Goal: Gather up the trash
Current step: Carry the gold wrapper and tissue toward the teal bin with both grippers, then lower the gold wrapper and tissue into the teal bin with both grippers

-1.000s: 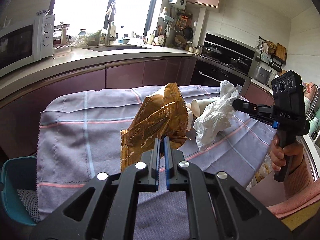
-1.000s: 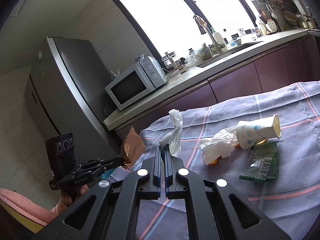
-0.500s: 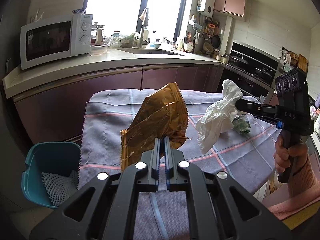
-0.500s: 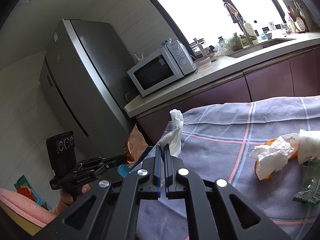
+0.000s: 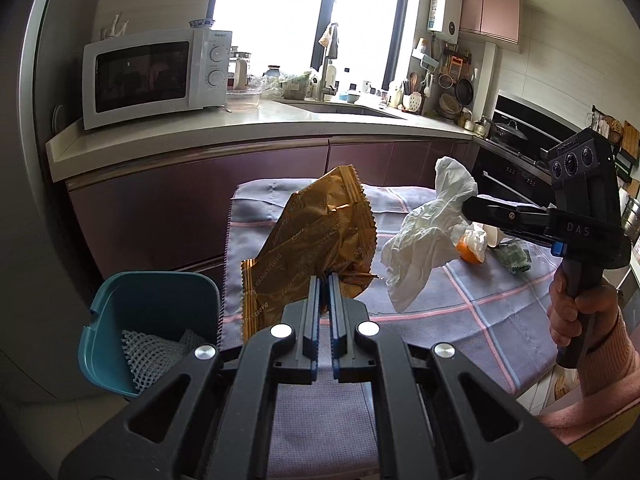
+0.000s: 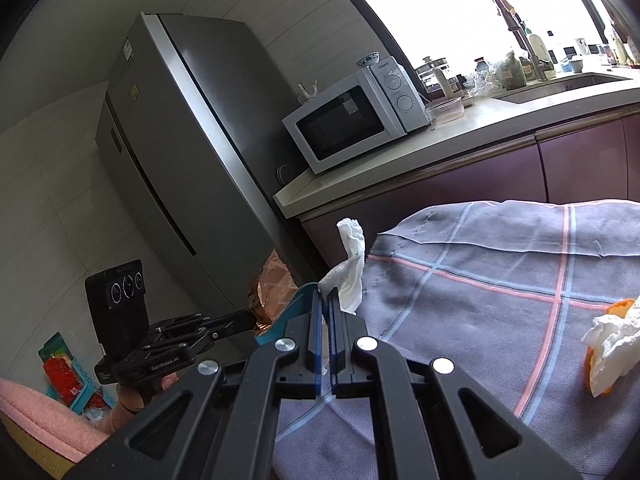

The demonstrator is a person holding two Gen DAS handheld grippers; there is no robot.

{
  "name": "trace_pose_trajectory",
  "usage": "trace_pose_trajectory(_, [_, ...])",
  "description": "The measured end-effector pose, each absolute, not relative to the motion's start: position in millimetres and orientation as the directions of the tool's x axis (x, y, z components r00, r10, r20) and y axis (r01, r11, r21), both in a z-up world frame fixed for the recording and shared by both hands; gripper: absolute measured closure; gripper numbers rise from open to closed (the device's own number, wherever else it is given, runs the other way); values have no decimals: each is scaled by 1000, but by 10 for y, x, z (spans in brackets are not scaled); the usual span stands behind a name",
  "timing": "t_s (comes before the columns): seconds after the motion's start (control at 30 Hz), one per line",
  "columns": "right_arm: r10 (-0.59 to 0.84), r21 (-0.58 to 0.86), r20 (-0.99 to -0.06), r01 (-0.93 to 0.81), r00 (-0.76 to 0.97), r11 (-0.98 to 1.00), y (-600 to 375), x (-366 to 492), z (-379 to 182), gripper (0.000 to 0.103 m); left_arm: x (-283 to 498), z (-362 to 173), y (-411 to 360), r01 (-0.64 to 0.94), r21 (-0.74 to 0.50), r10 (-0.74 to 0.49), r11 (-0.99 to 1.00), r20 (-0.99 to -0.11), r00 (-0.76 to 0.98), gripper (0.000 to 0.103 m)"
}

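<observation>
The left tool (image 5: pixel 324 280), clamped on the gold wrapper (image 5: pixel 316 248), is nearer the teal bin (image 5: pixel 120 316) down-left; the right tool (image 6: pixel 325 294) pinches white tissue (image 6: pixel 350 268) above the surface (image 6: pixel 500 280).

Both grippers have swung left with their loads; wrapper (image 5: pixel 316 248) and tissue (image 5: pixel 428 236) now nearer the bin (image 5: pixel 132 312).

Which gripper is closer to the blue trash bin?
Left. The left gripper, holding the gold wrapper, is beside the bin. The right gripper, holding the white tissue, is farther over the table.
</observation>
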State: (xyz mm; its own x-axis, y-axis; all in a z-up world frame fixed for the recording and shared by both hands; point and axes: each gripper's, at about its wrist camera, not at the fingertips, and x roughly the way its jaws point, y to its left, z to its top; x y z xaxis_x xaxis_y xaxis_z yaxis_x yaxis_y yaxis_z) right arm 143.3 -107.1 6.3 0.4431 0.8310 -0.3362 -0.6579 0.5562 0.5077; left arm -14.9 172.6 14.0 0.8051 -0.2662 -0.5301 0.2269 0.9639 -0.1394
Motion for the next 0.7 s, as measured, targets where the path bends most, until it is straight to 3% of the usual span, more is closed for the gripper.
trace_pose_trajectory(0.7, [878,495,-365,-734,309,464,-69,1720,127,101,-163,8,2379,62,-123,-120,991,-557,822,99])
